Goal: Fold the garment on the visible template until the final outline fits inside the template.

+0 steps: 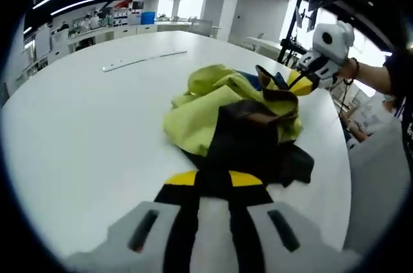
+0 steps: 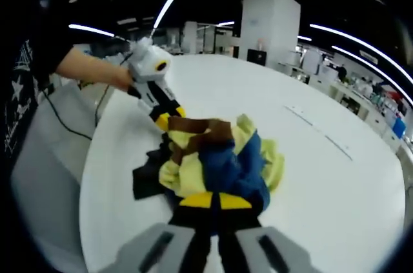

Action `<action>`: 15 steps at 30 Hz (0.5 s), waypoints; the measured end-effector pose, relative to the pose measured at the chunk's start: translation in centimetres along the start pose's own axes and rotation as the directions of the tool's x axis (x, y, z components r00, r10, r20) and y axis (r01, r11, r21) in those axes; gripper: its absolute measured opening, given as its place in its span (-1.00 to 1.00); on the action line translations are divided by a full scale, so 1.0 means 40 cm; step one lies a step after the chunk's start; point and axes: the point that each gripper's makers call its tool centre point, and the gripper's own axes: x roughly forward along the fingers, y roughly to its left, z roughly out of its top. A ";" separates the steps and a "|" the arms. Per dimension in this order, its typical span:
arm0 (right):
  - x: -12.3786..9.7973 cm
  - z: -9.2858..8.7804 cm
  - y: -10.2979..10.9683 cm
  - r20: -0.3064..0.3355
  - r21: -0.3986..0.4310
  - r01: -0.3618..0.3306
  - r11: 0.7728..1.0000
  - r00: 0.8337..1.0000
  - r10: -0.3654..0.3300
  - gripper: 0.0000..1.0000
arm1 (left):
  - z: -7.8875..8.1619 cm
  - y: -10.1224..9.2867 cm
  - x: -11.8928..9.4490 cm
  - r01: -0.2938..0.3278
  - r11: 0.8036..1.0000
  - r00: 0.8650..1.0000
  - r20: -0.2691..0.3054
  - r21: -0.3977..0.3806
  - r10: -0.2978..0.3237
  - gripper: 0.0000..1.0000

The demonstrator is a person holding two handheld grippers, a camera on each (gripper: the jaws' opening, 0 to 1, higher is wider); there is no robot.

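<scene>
Between the left gripper point(image 1: 213, 179) and the right gripper point(image 2: 216, 201) the garment point(image 1: 239, 115) is bunched near the table point(image 1: 90, 131) edge, each jaw pair clenched on an opposite end; its long axis runs gripper to gripper.

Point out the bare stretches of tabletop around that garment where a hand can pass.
Free: the wide white table between the crumpled garment and the thin strip lying farther off, and in the right gripper view the stretch past the garment toward the faint line. Crowded: the table edge, where both grippers meet the fabric, left gripper and right gripper.
</scene>
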 end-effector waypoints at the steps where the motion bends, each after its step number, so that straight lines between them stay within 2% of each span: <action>1: 0.000 0.000 0.000 0.000 0.001 0.001 1.000 1.000 -0.001 -1.00 | 0.002 -0.001 0.003 -0.006 1.000 1.000 -0.001 0.006 0.006 -0.81; 4: -0.001 0.002 0.001 0.002 0.002 0.007 1.000 1.000 -0.007 -1.00 | -0.002 0.004 0.004 -0.023 0.999 1.000 -0.003 0.023 0.023 -0.86; 7: -0.002 0.005 0.003 0.008 -0.031 0.011 0.999 1.000 -0.011 -1.00 | 0.004 0.011 0.001 -0.055 0.997 0.998 0.005 0.051 0.055 -1.00; 12: -0.011 0.009 -0.002 0.024 -0.037 0.028 0.999 0.999 -0.027 -1.00 | -0.001 0.014 -0.016 -0.093 0.992 0.996 -0.001 0.084 0.094 -1.00; 15: -0.023 0.010 -0.006 0.038 -0.031 0.039 0.999 0.999 -0.037 -1.00 | 0.007 0.026 -0.038 -0.110 0.992 0.994 0.033 0.069 0.108 -1.00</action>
